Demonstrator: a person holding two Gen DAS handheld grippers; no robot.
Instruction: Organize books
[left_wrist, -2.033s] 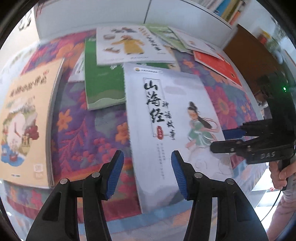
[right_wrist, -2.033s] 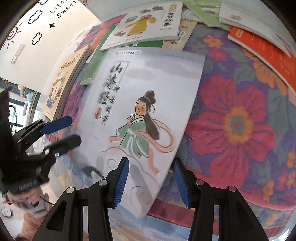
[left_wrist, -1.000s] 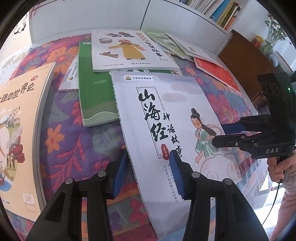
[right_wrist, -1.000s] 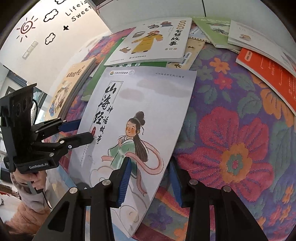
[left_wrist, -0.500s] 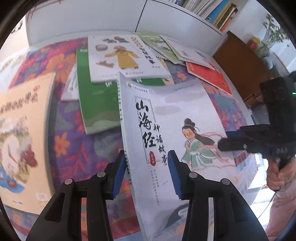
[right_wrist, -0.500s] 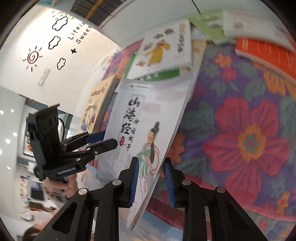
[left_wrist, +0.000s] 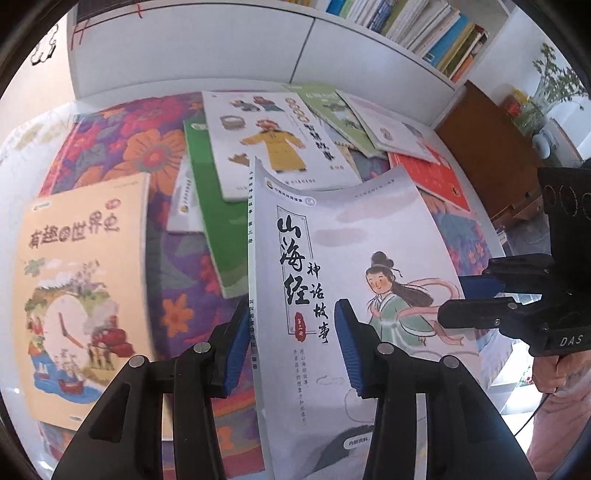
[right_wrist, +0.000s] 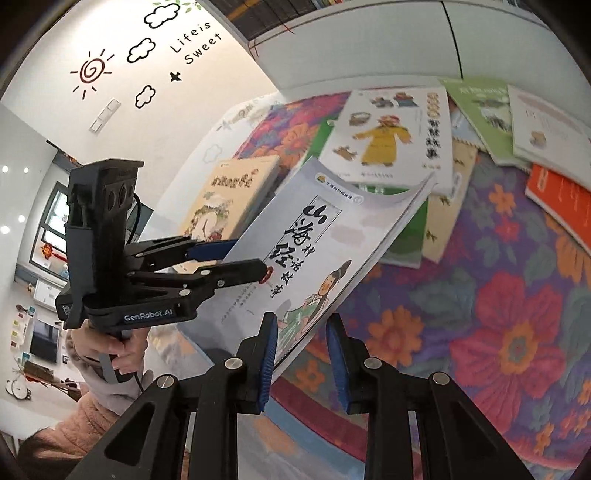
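Observation:
A pale grey book (left_wrist: 351, 236) with a green-robed girl on its cover hangs tilted above the flowered tablecloth (left_wrist: 184, 295), its far edge curling up. My left gripper (left_wrist: 291, 347) is shut on its spine side, one pad behind and one on the cover. In the right wrist view the same book (right_wrist: 332, 229) slants up from my right gripper (right_wrist: 301, 354), which is shut on its near right corner. Each gripper shows in the other's view: the right gripper (left_wrist: 465, 299) at the book's right edge, the left gripper (right_wrist: 236, 258) at its left edge.
Other books lie on the cloth: a tan one (left_wrist: 81, 277) at left, a green one (left_wrist: 218, 214), a white one with a yellow-robed figure (left_wrist: 273, 140), a red one (left_wrist: 432, 177) at right. A bookshelf (left_wrist: 406, 26) and a brown cabinet (left_wrist: 491, 147) stand behind.
The grey book has come up off the cloth and now tilts steeply. Both grippers have risen with it, and the right one's jaws have narrowed onto its corner.

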